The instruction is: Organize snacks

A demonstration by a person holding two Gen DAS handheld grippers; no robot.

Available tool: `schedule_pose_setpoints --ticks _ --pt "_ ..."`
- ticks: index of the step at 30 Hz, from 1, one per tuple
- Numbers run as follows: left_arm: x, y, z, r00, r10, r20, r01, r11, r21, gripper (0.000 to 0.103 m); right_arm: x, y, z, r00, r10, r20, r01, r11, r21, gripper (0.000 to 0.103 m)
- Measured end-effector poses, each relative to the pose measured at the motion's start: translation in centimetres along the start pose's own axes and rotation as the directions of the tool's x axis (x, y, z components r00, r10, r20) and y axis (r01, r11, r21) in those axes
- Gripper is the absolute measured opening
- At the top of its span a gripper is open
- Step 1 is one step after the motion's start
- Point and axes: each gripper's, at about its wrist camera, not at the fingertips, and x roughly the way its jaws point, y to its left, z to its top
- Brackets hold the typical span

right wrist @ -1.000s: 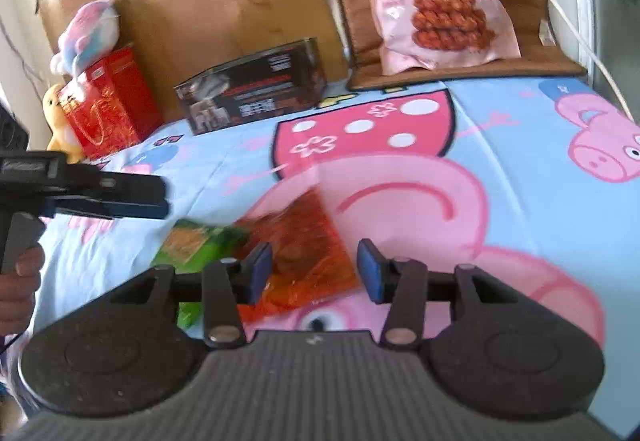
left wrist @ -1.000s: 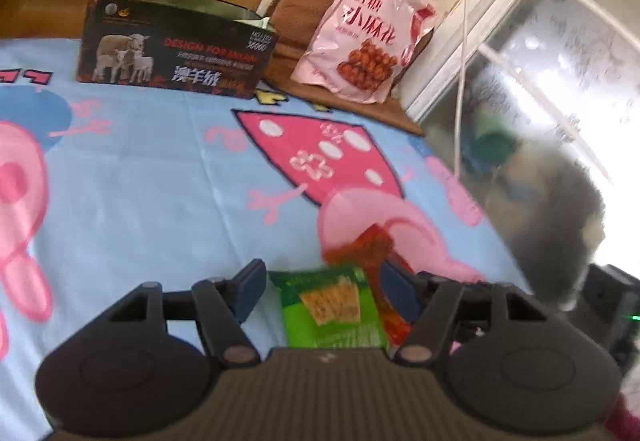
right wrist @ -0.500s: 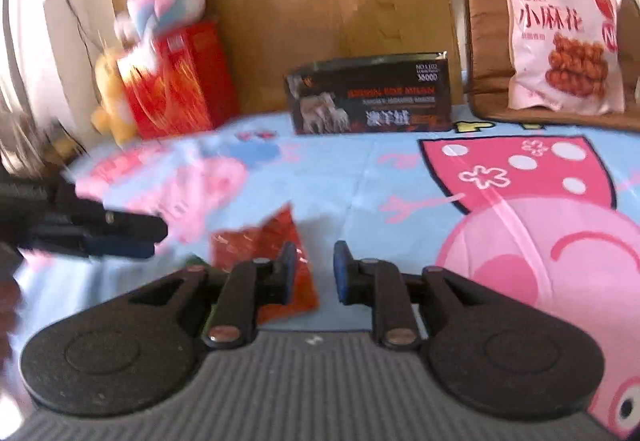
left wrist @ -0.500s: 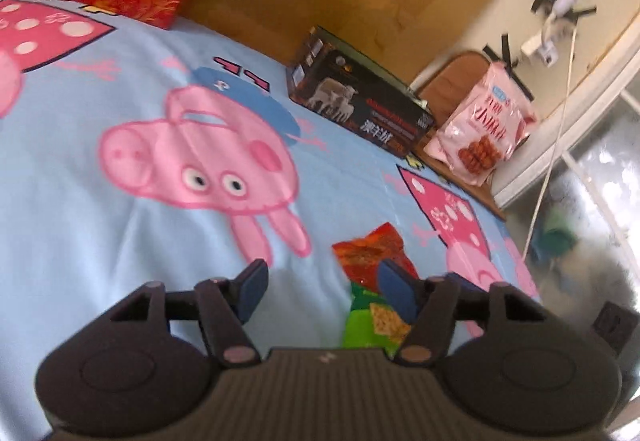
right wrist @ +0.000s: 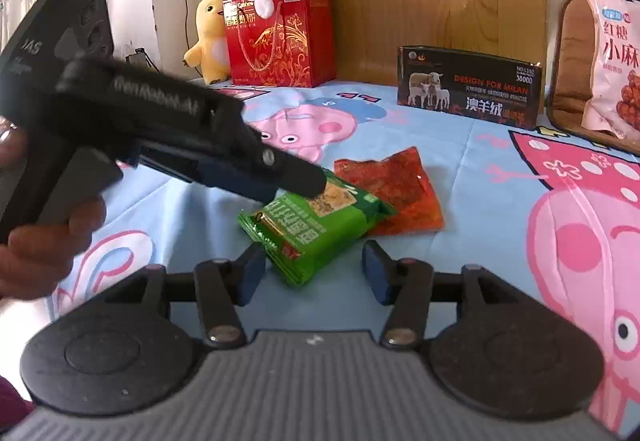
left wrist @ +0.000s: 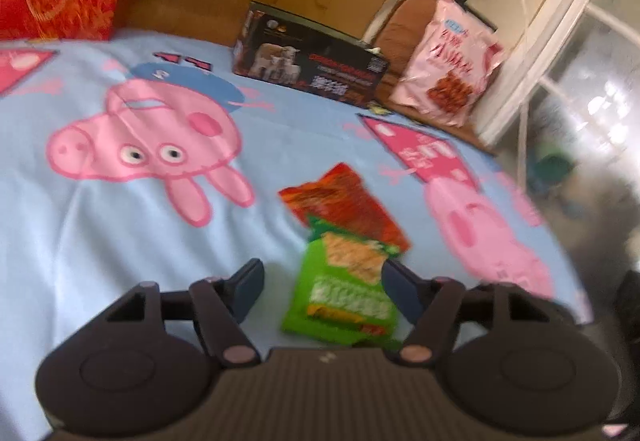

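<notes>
A green snack packet (right wrist: 312, 225) lies flat on the cartoon-pig sheet (right wrist: 500, 161) covering the surface, glossy and crinkled, with a cracker picture on its face; its white lettering is too small to read. One end overlaps an orange-red snack packet (right wrist: 400, 189) lying toward the far edge. The left gripper (left wrist: 320, 283) sits over the green packet, jaws moderately wide, having just opened a little; the packet lies between them, unpressed. The right gripper (right wrist: 312, 269) has just opened too, its jaws half wide, with the packet's near corner between them. In the right wrist view the left gripper's black body crosses over the packet's far end, held in a hand (right wrist: 36, 249). Along the far edge stand a dark box (right wrist: 468, 87) printed "DESIGN FOR MILAN", a red gift bag (right wrist: 280, 37) and a pink snack bag (right wrist: 612, 61).
</notes>
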Motion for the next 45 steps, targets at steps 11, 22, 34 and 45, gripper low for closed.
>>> schedule_pose_setpoints --ticks 11,22,34,45 --pt "-0.1 -1.9 -1.2 0.993 0.11 0.033 -0.112 0.991 0.068 0.068 -1.0 -0.5 -0.5 1.0 0.002 0.028 -0.003 0.998 0.059 0.057" --pt "-0.3 -2.2 -1.5 0.992 0.122 0.033 -0.124 0.988 0.087 0.071 -1.1 -0.3 -0.8 0.999 -0.031 0.032 0.029 0.998 0.054 0.057" --pt "0.0 -2.7 -1.7 0.991 0.131 0.039 -0.134 0.984 0.118 0.08 -1.2 -0.6 -0.9 0.999 -0.022 0.04 0.019 0.997 0.072 0.057" --pt "0.1 -2.8 -1.8 0.991 0.131 0.039 -0.135 0.983 0.121 0.081 -1.3 -0.6 -0.9 0.999 -0.019 0.044 0.015 0.997 0.08 0.058"
